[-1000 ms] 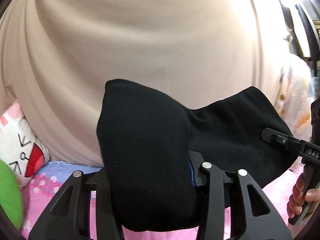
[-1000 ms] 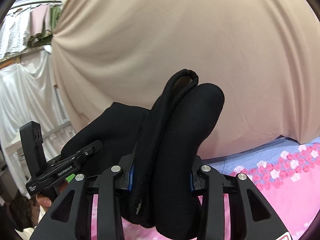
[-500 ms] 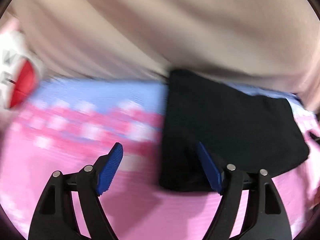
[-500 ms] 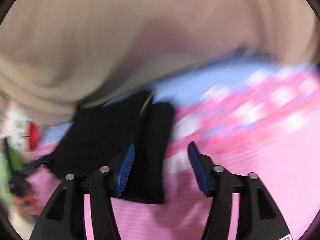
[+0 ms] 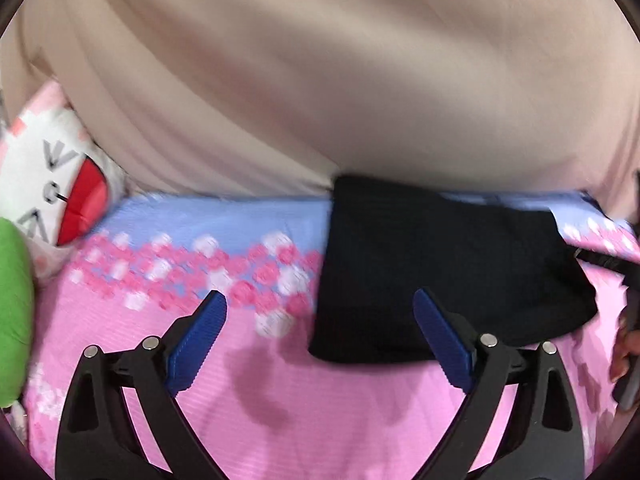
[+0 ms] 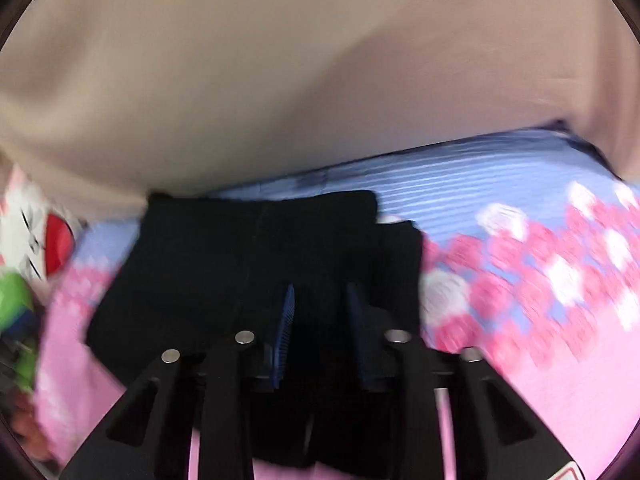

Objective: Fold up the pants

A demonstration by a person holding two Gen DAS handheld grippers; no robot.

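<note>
The black pants lie folded in a flat packet on the pink flowered bedsheet. My left gripper hovers at the packet's near left corner. Its jaws are opening wide, the right blue pad stands over the cloth's edge, and nothing is held. In the right wrist view the pants fill the middle. My right gripper is over their near right part with its jaws closing. Black cloth shows between the blue pads, whose ribbed faces remain visible. The picture is blurred.
A beige curtain hangs along the bed's far side. A white cartoon-face pillow and a green plush sit at the left. A hand with the other gripper shows at the right edge.
Both grippers came down from holding the pants up in the air. The pants now lie on the sheet. The left jaws let go and spread wide; the right jaws opened, then narrowed again.
</note>
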